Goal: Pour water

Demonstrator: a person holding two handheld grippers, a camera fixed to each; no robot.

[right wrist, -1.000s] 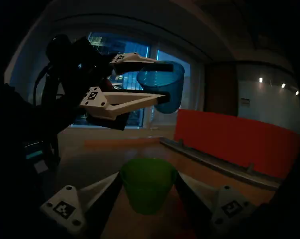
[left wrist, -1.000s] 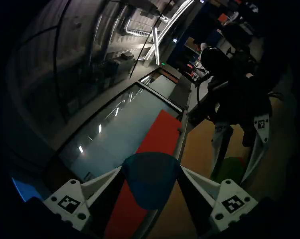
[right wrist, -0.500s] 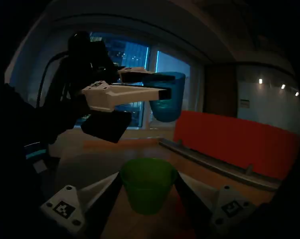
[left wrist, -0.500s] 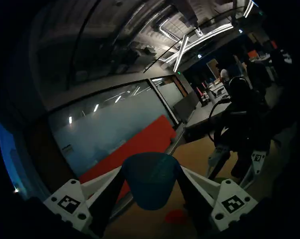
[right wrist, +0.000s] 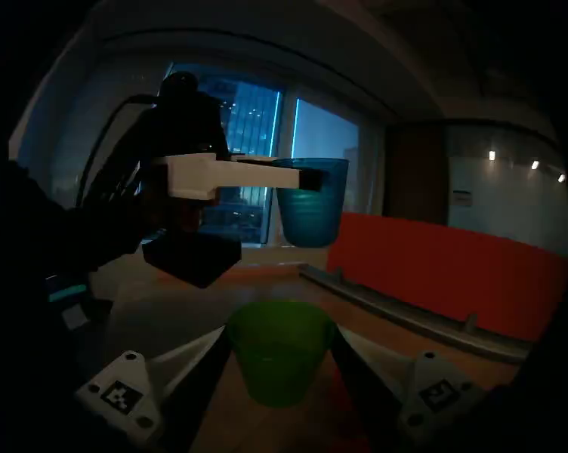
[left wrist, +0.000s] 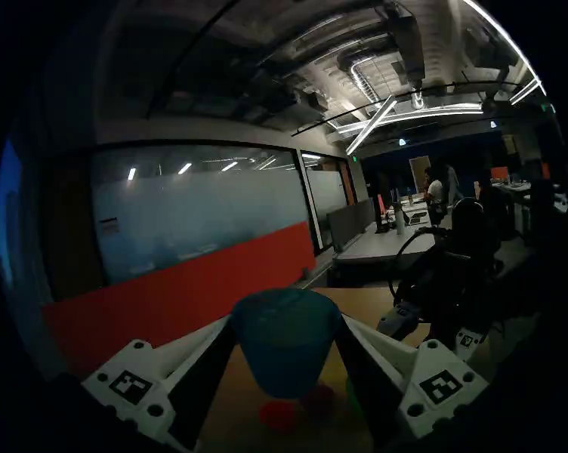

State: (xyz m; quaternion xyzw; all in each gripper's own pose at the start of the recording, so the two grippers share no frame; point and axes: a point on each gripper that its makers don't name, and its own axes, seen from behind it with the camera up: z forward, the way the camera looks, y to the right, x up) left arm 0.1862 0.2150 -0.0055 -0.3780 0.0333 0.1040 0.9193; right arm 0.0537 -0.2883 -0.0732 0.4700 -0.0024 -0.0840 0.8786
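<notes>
In the left gripper view, the left gripper [left wrist: 286, 326] is clamped on a blue translucent plastic cup [left wrist: 286, 355], both white fingers [left wrist: 197, 349] pressing on its sides; the cup stands upright above a brown wooden table [left wrist: 363, 298], and a small red round thing [left wrist: 280, 414] lies on the table below it; behind is a wall with a frosted glass panel [left wrist: 201, 208] over a red band [left wrist: 171, 298]. In the right gripper view, the right gripper [right wrist: 280, 334] is closed on a green translucent plastic cup [right wrist: 280, 355], upright, one finger at each side; the left gripper [right wrist: 311, 177] holds the blue cup [right wrist: 310, 204] upright, higher and farther off than the green cup, apart from it; whether either cup holds water I cannot tell.
</notes>
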